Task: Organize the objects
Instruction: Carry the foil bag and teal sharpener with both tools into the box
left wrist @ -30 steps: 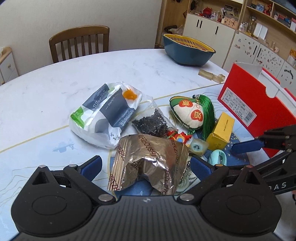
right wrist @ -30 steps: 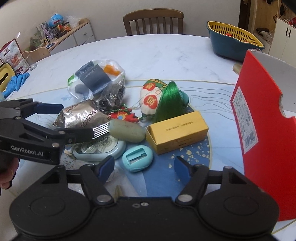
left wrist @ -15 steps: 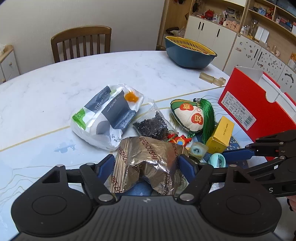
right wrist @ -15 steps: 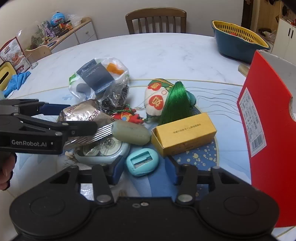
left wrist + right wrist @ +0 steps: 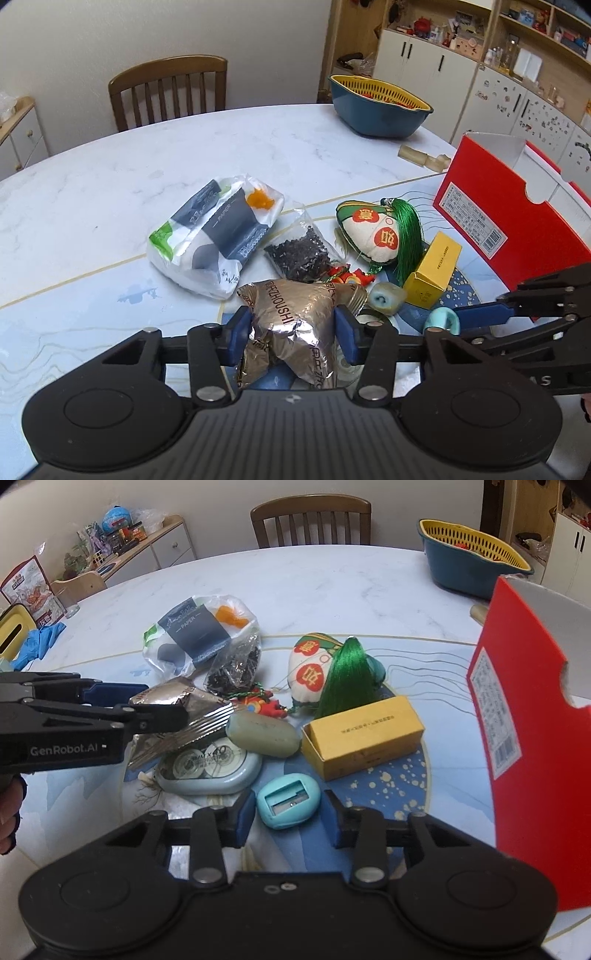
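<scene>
My left gripper is now clamping the crinkled bronze foil packet it was straddling 1 second ago. My right gripper is narrowing around the small turquoise egg-shaped sharpener on the table, pads not yet touching. Lifting should follow.

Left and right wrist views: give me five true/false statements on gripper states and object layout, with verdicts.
1. The left gripper is shut on the foil packet. True.
2. The right gripper is clamped on the yellow box. False: its jaws flank the light blue sharpener, with gaps on both sides, and the box lies beyond.
3. The red box stands with its top open. True.
4. The blue basket sits among the clutter. False: it stands apart at the far table edge.
5. The green tassel lies inside the red box. False: it lies on the table by the embroidered pouch.
</scene>
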Demonstrator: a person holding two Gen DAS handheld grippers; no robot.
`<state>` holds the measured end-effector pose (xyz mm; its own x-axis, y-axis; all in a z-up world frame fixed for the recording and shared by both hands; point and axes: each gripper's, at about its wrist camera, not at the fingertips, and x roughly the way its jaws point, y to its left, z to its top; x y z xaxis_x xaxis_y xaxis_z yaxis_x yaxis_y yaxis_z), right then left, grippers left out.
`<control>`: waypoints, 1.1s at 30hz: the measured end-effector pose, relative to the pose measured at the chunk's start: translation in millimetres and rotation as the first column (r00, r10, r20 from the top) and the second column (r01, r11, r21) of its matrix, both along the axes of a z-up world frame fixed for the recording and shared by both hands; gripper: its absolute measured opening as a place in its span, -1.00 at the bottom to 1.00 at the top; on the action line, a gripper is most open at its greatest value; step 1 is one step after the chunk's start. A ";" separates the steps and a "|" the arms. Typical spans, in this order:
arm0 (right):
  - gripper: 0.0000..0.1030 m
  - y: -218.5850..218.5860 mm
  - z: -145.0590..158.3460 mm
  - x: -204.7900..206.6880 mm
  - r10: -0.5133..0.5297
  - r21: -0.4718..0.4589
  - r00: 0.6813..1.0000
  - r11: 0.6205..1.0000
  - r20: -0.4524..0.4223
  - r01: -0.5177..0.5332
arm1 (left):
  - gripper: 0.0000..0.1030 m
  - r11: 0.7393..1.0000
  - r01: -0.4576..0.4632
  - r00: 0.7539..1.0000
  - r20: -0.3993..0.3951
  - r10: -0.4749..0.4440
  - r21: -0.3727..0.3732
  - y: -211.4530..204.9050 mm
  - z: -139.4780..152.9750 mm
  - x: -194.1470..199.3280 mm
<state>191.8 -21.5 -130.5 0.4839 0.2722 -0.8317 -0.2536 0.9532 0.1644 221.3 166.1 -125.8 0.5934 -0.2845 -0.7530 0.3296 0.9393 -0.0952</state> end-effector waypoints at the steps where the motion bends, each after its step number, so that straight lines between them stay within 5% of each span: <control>1: -0.29 -2.1 1.6 -2.0 -0.003 0.002 1.000 1.000 -0.001 0.003 | -0.10 1.000 -0.007 1.000 -0.003 0.007 -0.004 0.7 0.6 -1.2; 33: -0.29 -96.6 109.9 -64.3 -0.035 0.065 0.993 0.998 0.111 0.028 | -0.10 0.994 -0.016 0.998 0.064 0.023 -0.105 -55.8 100.7 -72.4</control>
<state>127.5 -118.1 -20.6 0.5820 0.3053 -0.7537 -0.2437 0.9497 0.1966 148.9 110.3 -25.1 0.6466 -0.3472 -0.6793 0.3198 0.9318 -0.1719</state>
